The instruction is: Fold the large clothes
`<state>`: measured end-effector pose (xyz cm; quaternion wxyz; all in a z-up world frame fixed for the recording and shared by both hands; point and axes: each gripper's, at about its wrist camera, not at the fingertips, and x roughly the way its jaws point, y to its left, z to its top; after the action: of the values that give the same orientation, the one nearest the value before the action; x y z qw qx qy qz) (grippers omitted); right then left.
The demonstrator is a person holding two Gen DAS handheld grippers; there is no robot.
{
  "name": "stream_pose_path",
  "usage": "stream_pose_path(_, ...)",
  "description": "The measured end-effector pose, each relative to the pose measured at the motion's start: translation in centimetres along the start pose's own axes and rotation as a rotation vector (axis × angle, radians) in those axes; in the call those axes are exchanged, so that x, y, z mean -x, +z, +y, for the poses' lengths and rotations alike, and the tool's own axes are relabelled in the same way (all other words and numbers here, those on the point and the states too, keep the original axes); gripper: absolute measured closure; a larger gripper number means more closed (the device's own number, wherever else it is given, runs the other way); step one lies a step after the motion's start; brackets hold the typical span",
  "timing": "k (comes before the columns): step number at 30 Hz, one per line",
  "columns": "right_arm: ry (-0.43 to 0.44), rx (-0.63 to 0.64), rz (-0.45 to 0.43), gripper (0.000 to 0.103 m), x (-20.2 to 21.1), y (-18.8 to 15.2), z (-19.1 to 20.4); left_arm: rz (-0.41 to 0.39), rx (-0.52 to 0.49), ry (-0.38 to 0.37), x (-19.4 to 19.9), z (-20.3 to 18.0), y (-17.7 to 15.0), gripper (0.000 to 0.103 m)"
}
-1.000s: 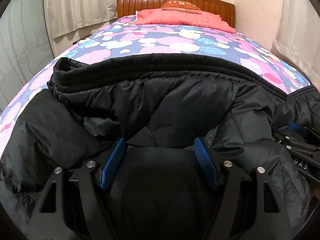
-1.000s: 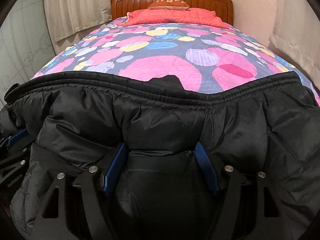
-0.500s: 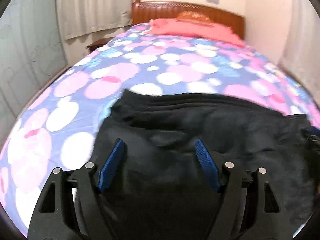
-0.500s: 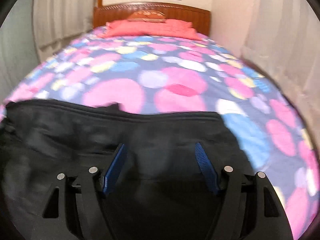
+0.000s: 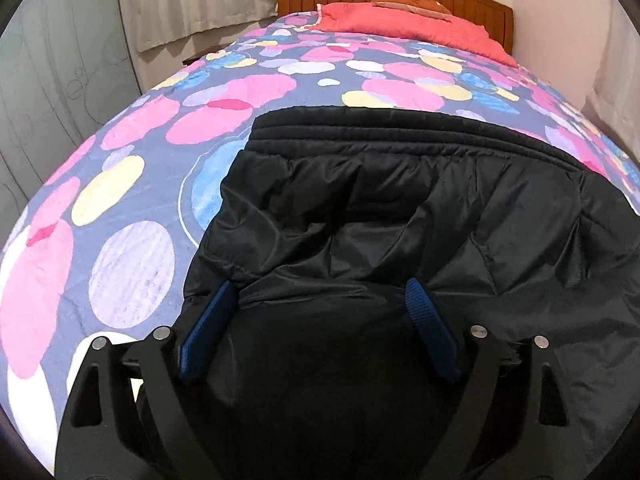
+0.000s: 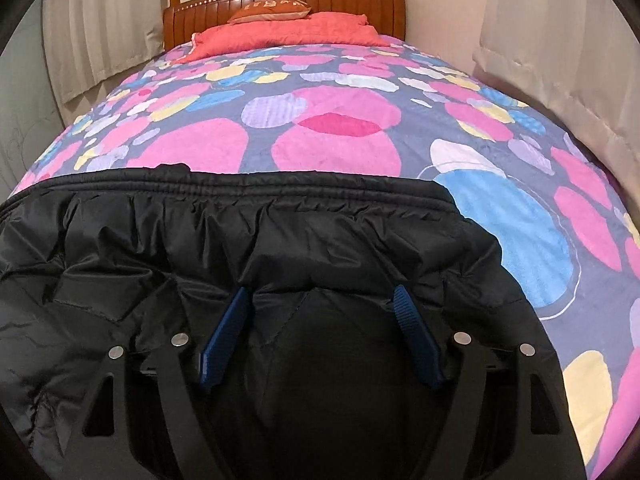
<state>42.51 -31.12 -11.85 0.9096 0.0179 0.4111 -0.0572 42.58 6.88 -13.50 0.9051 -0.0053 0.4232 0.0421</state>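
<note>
Two grippers sit at the near edge of a black padded jacket (image 5: 400,200) spread on the floral bedspread (image 5: 120,200), elastic hem toward the headboard (image 6: 288,0). Left gripper (image 5: 324,292): fingers set wide, jacket fabric bunched between them. Right gripper (image 6: 320,298): likewise wide, with fabric filling the gap.
</note>
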Motion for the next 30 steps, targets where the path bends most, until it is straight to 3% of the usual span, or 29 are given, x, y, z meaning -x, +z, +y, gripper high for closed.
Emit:
stream_pose_path(4,0.002,-0.03,0.004,0.028,2.2,0.1,-0.7,0.029,0.013,-0.025,1.9,0.8,0.2,0.016)
stream_pose_path(6,0.014,-0.049,-0.008,0.028,3.8,-0.4,-1.4,0.015,0.051,-0.073,4.0,2.1,-0.2,0.016)
stream_pose_path(10,0.023,-0.1,-0.021,0.028,7.1,-2.3,-3.7,-0.023,0.136,-0.079,7.2,5.3,-1.5,0.015)
stream_pose_path(17,0.007,-0.208,-0.005,0.027,12.0,-8.3,-8.8,-0.042,0.304,-0.114,11.6,10.8,-7.4,0.011)
stream_pose_path(19,0.036,-0.26,0.024,0.027,12.5,-10.3,-9.9,-0.028,0.332,-0.133,12.0,11.2,-9.2,0.01)
stream_pose_path(25,0.154,-0.392,0.091,0.026,11.8,-13.7,-10.2,0.076,0.433,-0.282,10.8,10.6,-13.4,0.01)
stream_pose_path(28,0.191,-0.44,0.093,0.025,11.2,-13.9,-9.9,0.033,0.46,-0.285,10.6,10.5,-13.4,0.007)
stream_pose_path(30,0.216,-0.465,0.084,0.024,10.7,-13.7,-9.3,0.031,0.535,-0.323,9.8,11.1,-12.9,0.007)
